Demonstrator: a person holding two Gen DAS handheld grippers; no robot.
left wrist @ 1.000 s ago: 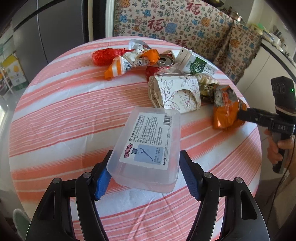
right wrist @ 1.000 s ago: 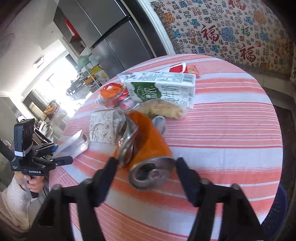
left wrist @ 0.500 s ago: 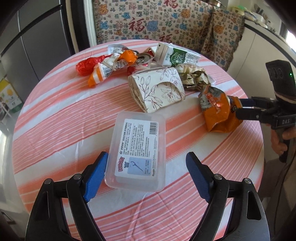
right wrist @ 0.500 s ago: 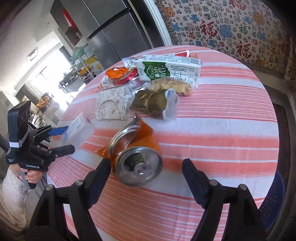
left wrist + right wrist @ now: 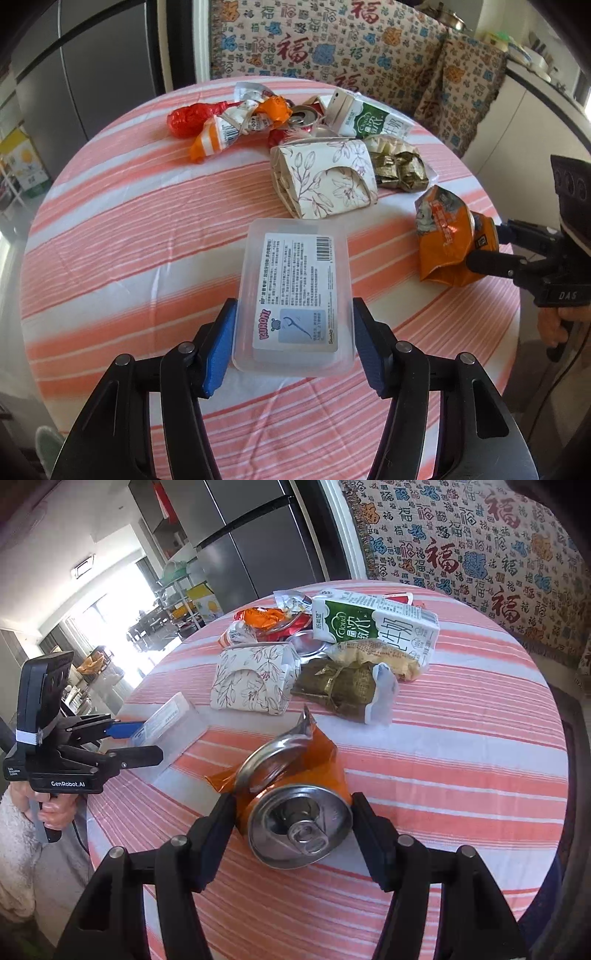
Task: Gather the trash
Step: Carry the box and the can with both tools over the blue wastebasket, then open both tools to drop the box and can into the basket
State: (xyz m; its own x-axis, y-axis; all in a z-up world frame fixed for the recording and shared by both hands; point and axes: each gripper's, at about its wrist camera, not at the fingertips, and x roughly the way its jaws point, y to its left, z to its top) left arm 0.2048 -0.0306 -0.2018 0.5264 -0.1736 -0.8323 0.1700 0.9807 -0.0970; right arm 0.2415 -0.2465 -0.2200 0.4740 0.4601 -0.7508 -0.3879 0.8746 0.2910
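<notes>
While left fingers (image 5: pixel 225 343) clamp the plastic box (image 5: pixel 293 295), right fingers (image 5: pixel 364 827) pinch the can (image 5: pixel 299 825).

Left wrist view: from the near edge of the round table (image 5: pixel 110 229), angled steeply down, close, facing the patterned throw (image 5: pixel 332 44).
Right wrist view: from the adjoining edge, angled down, close, facing the refrigerator (image 5: pixel 258 535).
Shared: striped tabletop, central trash pile (image 5: pixel 321 177), each opposite gripper.
</notes>
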